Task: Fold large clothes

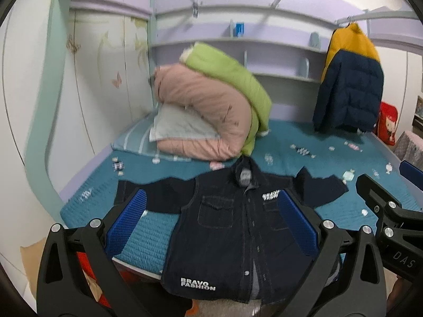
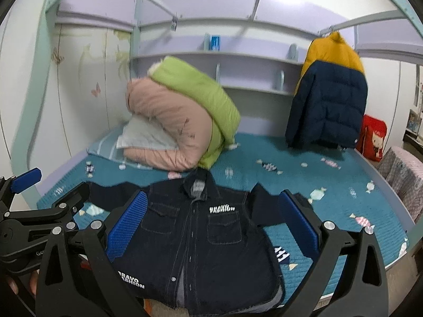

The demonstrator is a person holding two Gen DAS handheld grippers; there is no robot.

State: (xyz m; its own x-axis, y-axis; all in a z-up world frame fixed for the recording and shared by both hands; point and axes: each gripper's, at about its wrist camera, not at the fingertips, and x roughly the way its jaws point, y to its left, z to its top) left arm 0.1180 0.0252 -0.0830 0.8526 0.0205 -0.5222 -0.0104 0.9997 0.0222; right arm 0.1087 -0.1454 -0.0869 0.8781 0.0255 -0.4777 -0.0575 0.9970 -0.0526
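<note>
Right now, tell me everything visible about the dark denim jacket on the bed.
The dark denim jacket lies flat, front up, on the teal bedspread. It is buttoned, collar toward the quilts, both sleeves spread sideways, hem hanging over the bed's near edge. Two chest pockets; white BRAVO FASHION print at chest and hem. Neither pair of tongs touches it.

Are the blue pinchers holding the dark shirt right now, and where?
No. Both are open and hold nothing. The left gripper and right gripper hover above the dark denim shirt, which lies spread on the bed.
</note>
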